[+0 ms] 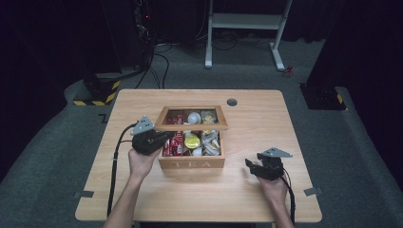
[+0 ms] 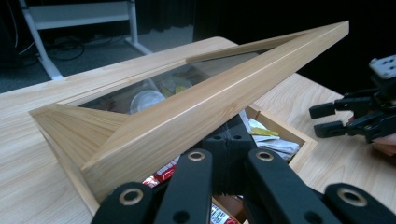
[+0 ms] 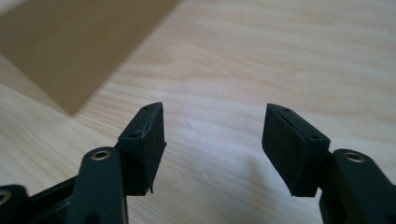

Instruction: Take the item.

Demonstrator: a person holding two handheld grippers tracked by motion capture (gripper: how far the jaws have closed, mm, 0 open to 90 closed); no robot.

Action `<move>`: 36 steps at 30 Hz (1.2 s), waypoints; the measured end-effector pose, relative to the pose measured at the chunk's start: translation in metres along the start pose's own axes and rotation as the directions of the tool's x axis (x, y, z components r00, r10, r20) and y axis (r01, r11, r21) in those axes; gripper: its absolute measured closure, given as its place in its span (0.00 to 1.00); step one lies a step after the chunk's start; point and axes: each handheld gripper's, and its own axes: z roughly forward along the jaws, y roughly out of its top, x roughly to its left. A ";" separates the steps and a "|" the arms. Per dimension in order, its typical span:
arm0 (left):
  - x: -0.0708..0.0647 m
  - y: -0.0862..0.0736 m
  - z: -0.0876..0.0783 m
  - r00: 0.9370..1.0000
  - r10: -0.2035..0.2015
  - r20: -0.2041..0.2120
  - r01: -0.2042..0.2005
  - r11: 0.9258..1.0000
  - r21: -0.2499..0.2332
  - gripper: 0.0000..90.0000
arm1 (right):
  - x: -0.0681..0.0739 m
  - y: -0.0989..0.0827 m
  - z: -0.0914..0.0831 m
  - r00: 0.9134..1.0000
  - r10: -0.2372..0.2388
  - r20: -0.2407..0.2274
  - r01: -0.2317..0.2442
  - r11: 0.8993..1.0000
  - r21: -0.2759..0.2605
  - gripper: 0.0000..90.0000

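A wooden tea box (image 1: 192, 164) marked TEA stands mid-table, holding red packets (image 1: 175, 142), a yellow round piece (image 1: 192, 140) and white sachets (image 1: 211, 142). Its glass-paned lid (image 1: 191, 126) is tilted up. My left gripper (image 1: 164, 137) is at the box's left side, jaws shut, its tips tucked under the lid's front rail (image 2: 196, 116) and partly hidden by it. In the left gripper view the left gripper (image 2: 229, 144) pokes in over the red packets. My right gripper (image 1: 249, 166) hovers right of the box, open and empty over bare tabletop (image 3: 215, 140). The right gripper (image 2: 322, 119) also appears far off.
A grey round cap (image 1: 232, 102) sits in the table behind the box. Beyond the table stand a white desk frame (image 1: 247, 21) and a black-and-yellow striped base (image 1: 97, 90) on the floor. Cables trail from both grippers toward the front edge.
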 end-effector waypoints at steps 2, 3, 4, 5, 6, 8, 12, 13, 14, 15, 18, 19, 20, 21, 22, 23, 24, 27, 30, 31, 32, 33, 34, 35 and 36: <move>0.000 0.002 -0.001 1.000 0.009 -0.006 -0.009 1.000 0.002 1.00 | 0.003 0.005 -0.001 0.999 -0.004 -0.032 0.003 1.000 -0.011 0.44; 0.000 0.003 0.000 1.000 0.003 -0.004 -0.003 1.000 -0.001 1.00 | 0.005 0.008 -0.001 0.998 -0.007 -0.057 0.006 1.000 -0.017 0.44; 0.001 0.004 0.000 1.000 -0.001 -0.001 0.001 1.000 -0.002 1.00 | 0.008 0.012 -0.003 0.997 -0.024 -0.067 0.021 0.999 -0.035 0.44; 0.001 0.005 0.000 1.000 0.000 -0.003 0.000 1.000 -0.002 1.00 | 0.011 0.015 -0.004 0.997 -0.030 -0.073 0.027 0.999 -0.043 0.44; 0.002 0.007 0.000 1.000 0.002 -0.005 -0.002 1.000 -0.001 1.00 | 0.013 0.017 -0.004 0.996 -0.032 -0.081 0.029 0.998 -0.048 0.44; 0.003 0.009 0.000 1.000 -0.002 -0.004 0.002 1.000 -0.001 1.00 | 0.016 0.023 -0.005 0.993 -0.047 -0.105 0.041 0.997 -0.062 0.44; 0.005 0.015 0.001 1.000 -0.003 -0.005 0.004 1.000 0.008 1.00 | 0.029 0.036 -0.006 0.985 -0.084 -0.148 0.071 0.993 -0.089 0.44; 0.005 0.016 0.001 1.000 -0.005 -0.006 0.005 1.000 0.008 1.00 | 0.034 0.040 -0.005 0.982 -0.096 -0.162 0.080 0.992 -0.099 0.44; 0.006 0.018 0.001 1.000 -0.003 -0.006 0.003 1.000 0.011 1.00 | 0.037 0.043 -0.005 0.980 -0.101 -0.171 0.084 0.991 -0.104 0.44; 0.006 0.019 0.001 1.000 -0.006 -0.005 0.006 1.000 0.011 1.00 | 0.041 0.047 -0.004 0.976 -0.111 -0.187 0.091 0.990 -0.110 0.44; 0.008 0.023 0.001 1.000 -0.014 -0.004 0.015 1.000 0.010 1.00 | 0.053 0.058 0.001 0.967 -0.130 -0.220 0.109 0.989 -0.104 0.44; 0.008 0.025 0.002 1.000 -0.014 -0.006 0.014 1.000 0.013 1.00 | 0.055 0.060 0.002 0.964 -0.140 -0.224 0.119 0.987 -0.106 0.44; 0.009 0.026 0.002 1.000 -0.013 -0.007 0.013 1.000 0.012 1.00 | 0.059 0.063 0.005 0.962 -0.152 -0.228 0.130 0.986 -0.106 0.44; 0.010 0.028 0.002 1.000 -0.013 -0.006 0.013 1.000 0.013 1.00 | 0.064 0.067 0.008 0.959 -0.162 -0.230 0.141 0.984 -0.106 0.44; 0.010 0.028 0.002 1.000 -0.015 -0.007 0.015 1.000 0.011 1.00 | 0.068 0.070 0.010 0.957 -0.169 -0.235 0.148 0.983 -0.105 0.43; 0.010 0.030 0.002 1.000 -0.017 -0.006 0.017 1.000 0.012 1.00 | 0.070 0.072 0.012 0.955 -0.176 -0.238 0.155 0.982 -0.106 0.43; 0.011 0.031 0.002 1.000 -0.019 -0.006 0.019 1.000 0.010 1.00 | 0.074 0.075 0.014 0.954 -0.179 -0.242 0.156 0.982 -0.109 0.43; 0.013 0.033 0.002 1.000 -0.018 -0.005 0.018 1.000 0.012 1.00 | 0.082 0.082 0.020 0.947 -0.193 -0.255 0.168 0.979 -0.117 0.42; 0.014 0.036 0.003 1.000 -0.022 -0.004 0.022 1.000 0.015 1.00 | 0.091 0.088 0.027 0.942 -0.203 -0.267 0.176 0.977 -0.122 0.40; 0.014 0.037 0.003 1.000 -0.027 -0.004 0.027 1.000 0.015 1.00 | 0.094 0.090 0.029 0.940 -0.209 -0.269 0.182 0.976 -0.121 0.40; 0.014 0.037 0.003 1.000 -0.027 -0.004 0.027 1.000 0.015 1.00 | 0.097 0.092 0.031 0.938 -0.220 -0.269 0.193 0.973 -0.125 0.39; 0.014 0.038 0.003 1.000 -0.028 -0.004 0.028 1.000 0.013 1.00 | 0.100 0.093 0.032 0.936 -0.225 -0.269 0.199 0.972 -0.124 0.39; 0.015 0.038 0.003 1.000 -0.026 -0.005 0.026 1.000 0.012 1.00 | 0.104 0.096 0.034 0.935 -0.233 -0.268 0.207 0.971 -0.122 0.38; 0.015 0.039 0.003 1.000 -0.026 -0.006 0.026 1.000 0.011 1.00 | 0.107 0.098 0.036 0.933 -0.241 -0.268 0.215 0.969 -0.124 0.38; 0.015 0.039 0.003 1.000 -0.029 -0.005 0.029 1.000 0.009 1.00 | 0.110 0.100 0.037 0.932 -0.248 -0.266 0.221 0.967 -0.127 0.38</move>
